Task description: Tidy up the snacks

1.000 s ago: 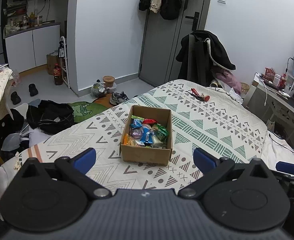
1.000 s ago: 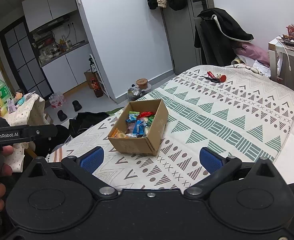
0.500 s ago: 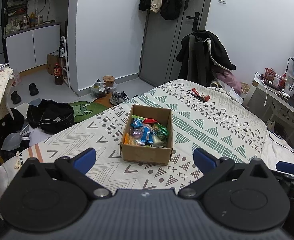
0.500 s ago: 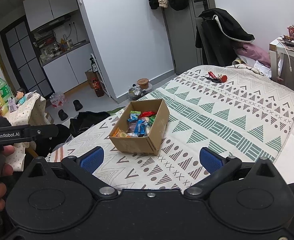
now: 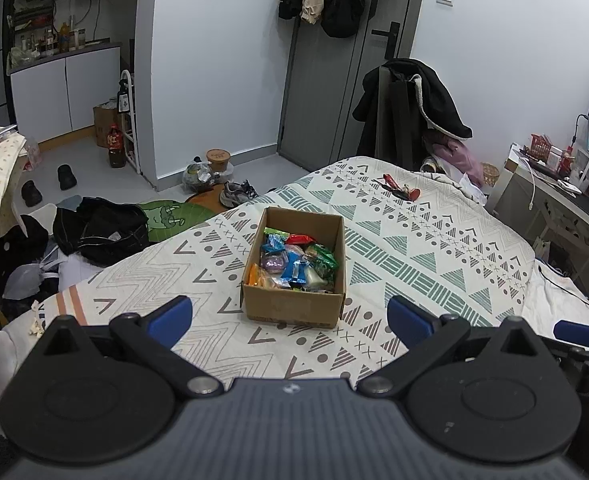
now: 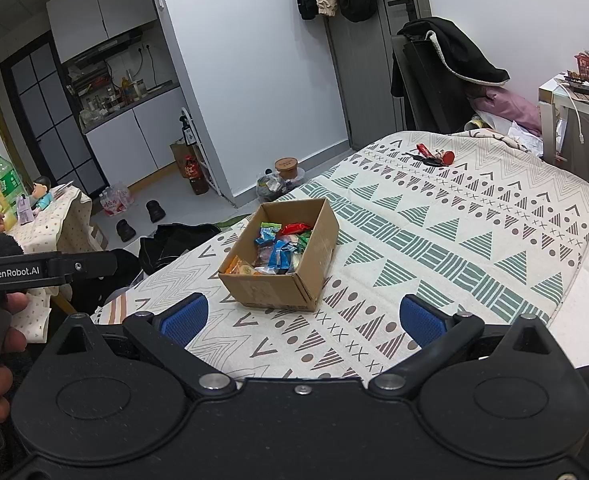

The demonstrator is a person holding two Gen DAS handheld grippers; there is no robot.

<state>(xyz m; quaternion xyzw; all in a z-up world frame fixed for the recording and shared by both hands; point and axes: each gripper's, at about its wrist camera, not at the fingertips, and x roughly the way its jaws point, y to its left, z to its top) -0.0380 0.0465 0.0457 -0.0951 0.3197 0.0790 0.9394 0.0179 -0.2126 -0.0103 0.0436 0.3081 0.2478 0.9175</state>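
Snacks (image 5: 292, 264) all piled in cardboard box (image 5: 292, 308) on bed (image 5: 434, 256), dead ahead of your left tongs (image 5: 290, 316) and right tongs (image 6: 300, 320). Both tongs wide, holding nothing. No loose snacks visible on bed. Fits done, or box awaiting sorting; can't tell which.

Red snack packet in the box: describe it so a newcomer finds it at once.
On the patterned bedspread sits an open cardboard box full of wrapped snacks. The red packet lies at the box's far end, beside a green-edged wrapper. It is the only solid red wrapper; its neighbours are blue, green, purple and orange.
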